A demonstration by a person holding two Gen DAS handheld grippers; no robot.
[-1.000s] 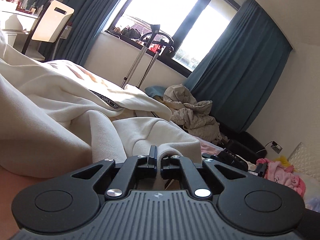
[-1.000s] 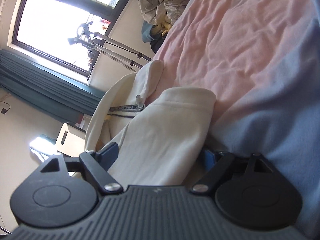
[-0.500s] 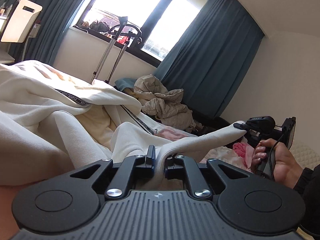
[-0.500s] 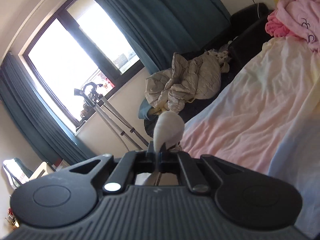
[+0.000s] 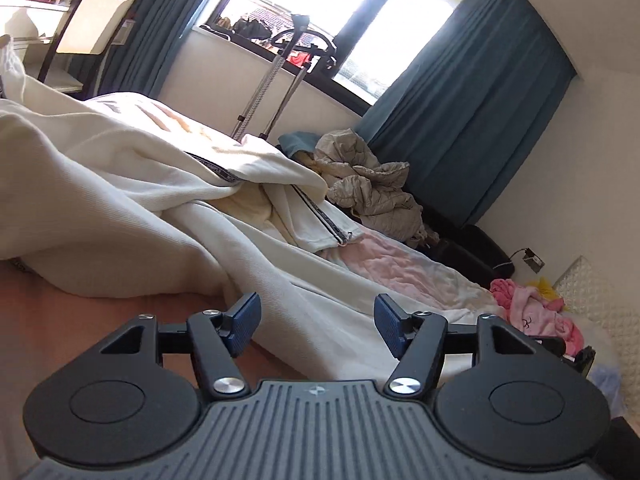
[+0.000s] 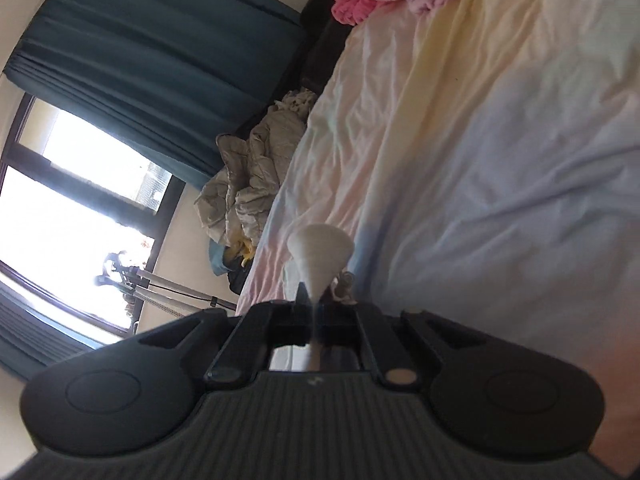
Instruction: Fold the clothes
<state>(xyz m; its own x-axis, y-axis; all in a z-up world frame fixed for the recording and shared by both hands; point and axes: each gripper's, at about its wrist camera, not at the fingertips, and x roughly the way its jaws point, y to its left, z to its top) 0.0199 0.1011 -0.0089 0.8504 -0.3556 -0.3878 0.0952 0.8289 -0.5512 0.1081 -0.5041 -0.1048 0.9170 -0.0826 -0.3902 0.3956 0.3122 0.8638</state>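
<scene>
Now the cream hoodie [image 5: 132,200] sprawls unfolded on the bed [image 6: 500,152], one sleeve [image 5: 328,296] trailing out. The right hand-held gripper [image 6: 314,304], rolled sideways, pinches its cuff [image 6: 320,252]; the left hand-held gripper [image 5: 316,324], angled slightly down, is opening over the sleeve, gripping nothing. Next, I judge, the sleeve needs carrying across the body.

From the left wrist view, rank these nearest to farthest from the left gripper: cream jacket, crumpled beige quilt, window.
Left gripper, jaws opening, nothing pinched:
1. Cream jacket: on the bed straight ahead, its sleeve running between the fingers.
2. Crumpled beige quilt: heaped past the bed's far edge, right of centre.
3. Window: far wall, top.
</scene>
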